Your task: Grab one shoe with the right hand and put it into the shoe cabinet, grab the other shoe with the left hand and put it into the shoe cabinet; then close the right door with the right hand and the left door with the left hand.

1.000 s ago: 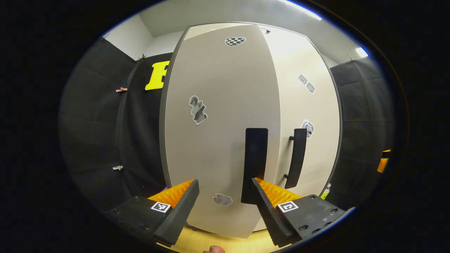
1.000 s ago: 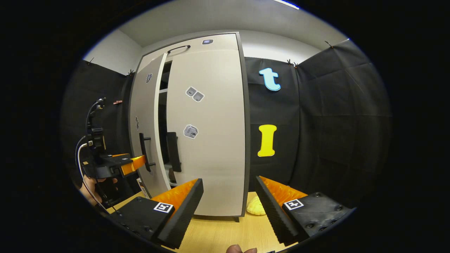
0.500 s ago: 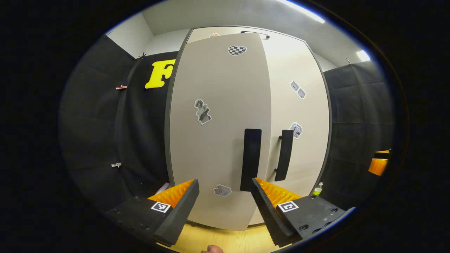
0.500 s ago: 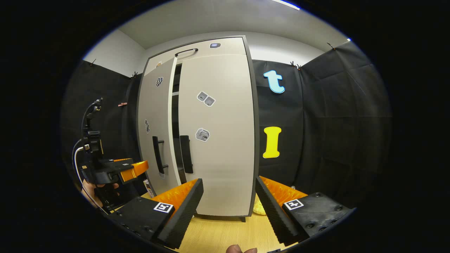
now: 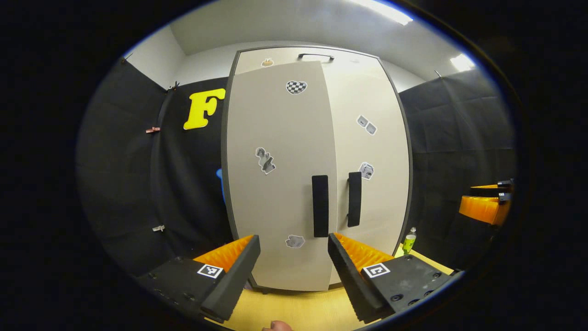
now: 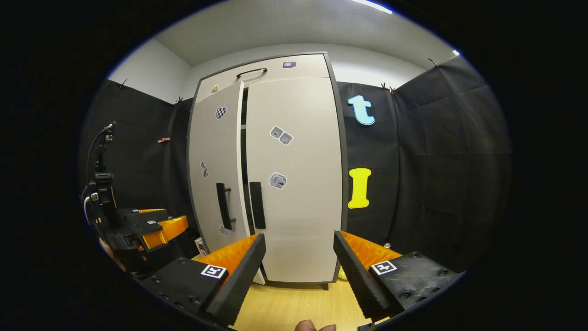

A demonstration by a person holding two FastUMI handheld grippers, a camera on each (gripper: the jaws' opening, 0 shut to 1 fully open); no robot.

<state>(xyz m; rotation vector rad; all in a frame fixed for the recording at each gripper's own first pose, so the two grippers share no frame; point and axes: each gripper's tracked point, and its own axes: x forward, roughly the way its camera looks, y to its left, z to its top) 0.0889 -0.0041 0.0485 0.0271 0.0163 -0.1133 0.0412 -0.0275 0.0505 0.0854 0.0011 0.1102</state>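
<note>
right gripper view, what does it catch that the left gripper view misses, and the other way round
The right gripper view catches the dark gap beside the left door, which stands slightly ajar, plus the left gripper held off to the side. The left gripper view has a small green bottle by the cabinet's foot and a clip on the wall. Both show the cabinet, its two dark handles, door stickers and the wooden floor.

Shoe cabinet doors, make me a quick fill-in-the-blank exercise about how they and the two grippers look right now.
1. In the right gripper view, the left door is slightly ____, with a dark gap beside the right door.
2. The right gripper holds ____.
3. The left gripper has its jaws ____.
4. Each door carries a vertical black ____.

Missing words: ajar; nothing; open; handle
</note>
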